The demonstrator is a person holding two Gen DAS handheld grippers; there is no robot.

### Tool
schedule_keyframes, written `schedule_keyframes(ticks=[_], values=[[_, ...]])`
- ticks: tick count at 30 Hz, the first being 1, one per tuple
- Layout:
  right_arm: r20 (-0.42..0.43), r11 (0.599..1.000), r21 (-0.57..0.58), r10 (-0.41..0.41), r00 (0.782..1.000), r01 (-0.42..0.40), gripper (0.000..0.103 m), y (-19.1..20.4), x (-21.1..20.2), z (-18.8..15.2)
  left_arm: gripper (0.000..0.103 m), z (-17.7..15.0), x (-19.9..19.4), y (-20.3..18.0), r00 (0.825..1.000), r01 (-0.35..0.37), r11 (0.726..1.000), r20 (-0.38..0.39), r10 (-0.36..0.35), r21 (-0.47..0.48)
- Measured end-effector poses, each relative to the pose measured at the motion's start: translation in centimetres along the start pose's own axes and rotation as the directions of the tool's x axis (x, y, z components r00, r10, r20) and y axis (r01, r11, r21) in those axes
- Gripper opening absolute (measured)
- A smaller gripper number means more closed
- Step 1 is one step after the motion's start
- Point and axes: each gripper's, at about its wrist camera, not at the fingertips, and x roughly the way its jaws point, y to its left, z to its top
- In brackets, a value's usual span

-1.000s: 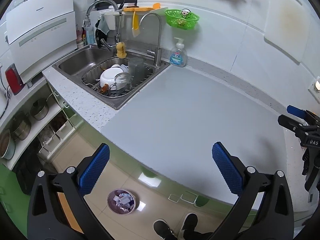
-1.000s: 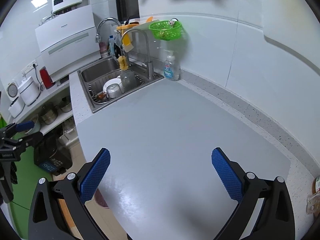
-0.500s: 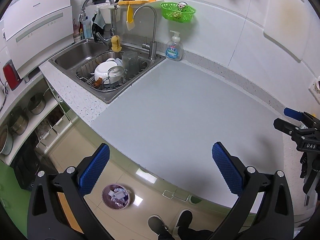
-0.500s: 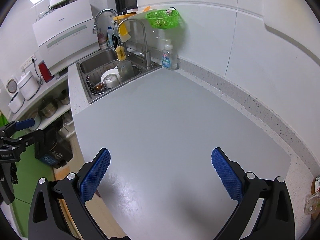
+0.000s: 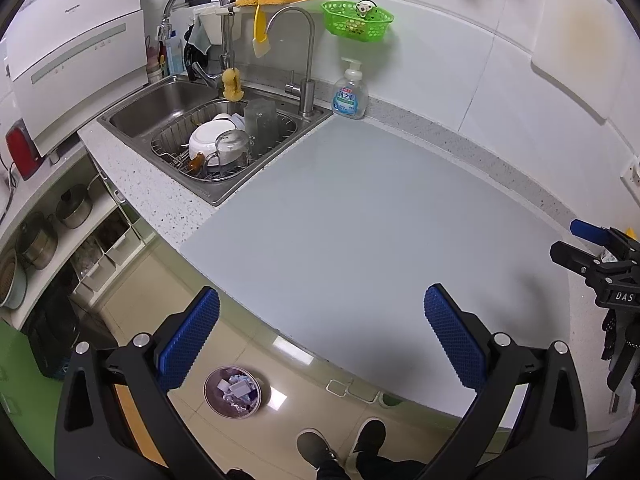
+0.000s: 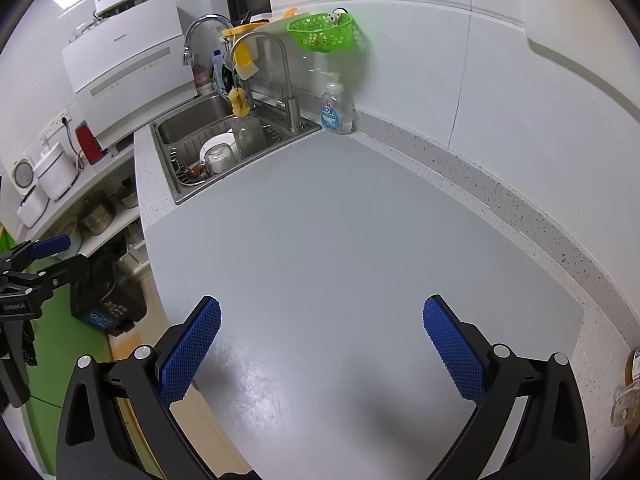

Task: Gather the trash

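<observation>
Fingers of both grippers spread apart, empty; trash bin below left ones.

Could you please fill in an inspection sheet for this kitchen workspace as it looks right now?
Surface: grey counter mat bare, no trash on it.
Job's things: trash bin on the floor, paper scraps inside.
Clutter: soap bottle by the wall; dishes in the sink rack; green basket on the wall.
Grippers: left gripper open, empty; right gripper open, empty.
Cables: nothing seen on the counter.
Surroundings: pots on open shelves; person's shoes on the floor.
</observation>
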Motion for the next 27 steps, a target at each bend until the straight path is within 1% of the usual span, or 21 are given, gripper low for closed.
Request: schedule_keyframes(ticks=[17,23,27], values=[[-0.009,1.000,-0.007,0.008,1.000,-0.008,0.097,0.54,0.19,-0.04,0.100,-0.02,-0.03,0.04,1.000,-0.022,1.000,-0.006,0.022,0.006],[-0.009,1.000,-0.005,0.006,1.000,-0.006,0.097,0.50,0.35,0.05,0.100,0.11,0.18,0.39,1.000,0.009,1.000,-0.011,-0.010,-0.017],[-0.010,1.000,-0.004,0.007,1.000,-0.007,0.097,0.41,0.40,0.04,0.100,0.23,0.33,0.39,1.000,-0.002,1.000,-0.014,0.001,-0.016]])
